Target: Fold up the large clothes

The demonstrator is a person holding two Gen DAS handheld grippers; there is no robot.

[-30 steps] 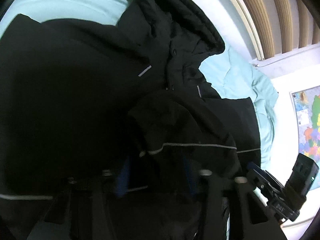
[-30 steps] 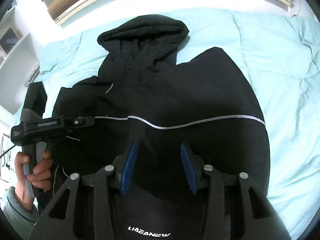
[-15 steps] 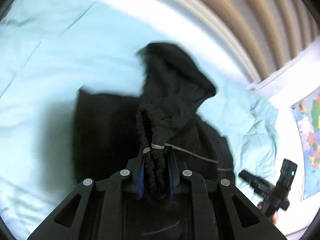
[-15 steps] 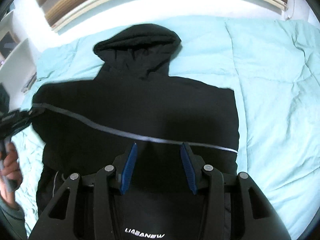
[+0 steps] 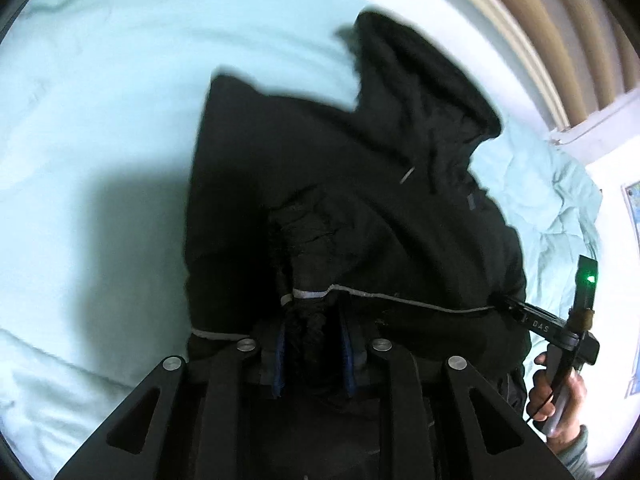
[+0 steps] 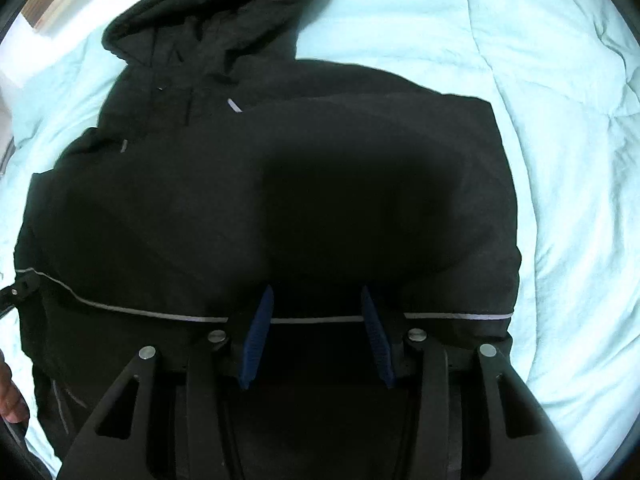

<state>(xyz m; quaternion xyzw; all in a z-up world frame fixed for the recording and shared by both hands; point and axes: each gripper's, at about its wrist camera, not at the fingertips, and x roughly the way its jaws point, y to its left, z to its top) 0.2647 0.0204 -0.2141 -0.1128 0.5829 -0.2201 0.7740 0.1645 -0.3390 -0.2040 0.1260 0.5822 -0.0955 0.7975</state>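
A large black hooded jacket (image 5: pixel 360 208) with thin grey reflective stripes lies on a light blue bed, hood (image 5: pixel 424 76) toward the far side. My left gripper (image 5: pixel 312 344) is shut on a bunched fold of the jacket's hem, held up off the bed. In the right wrist view the jacket (image 6: pixel 280 184) fills the middle, its lower part folded up toward the hood (image 6: pixel 208 20). My right gripper (image 6: pixel 316 332) has its blue pads (image 6: pixel 256 332) wide apart around the striped hem edge; whether they pinch the cloth I cannot tell. The right gripper also shows in the left wrist view (image 5: pixel 504 302), at the hem.
The light blue duvet (image 6: pixel 560 160) spreads around the jacket on all sides. A wooden slatted headboard (image 5: pixel 532 40) and a white wall run along the far edge. A coloured map (image 5: pixel 632 200) hangs on the wall at right.
Both grippers have carried the jacket's hem up toward the hood, folding the lower half over the body. The left gripper went from open to shut on the bunched hem.
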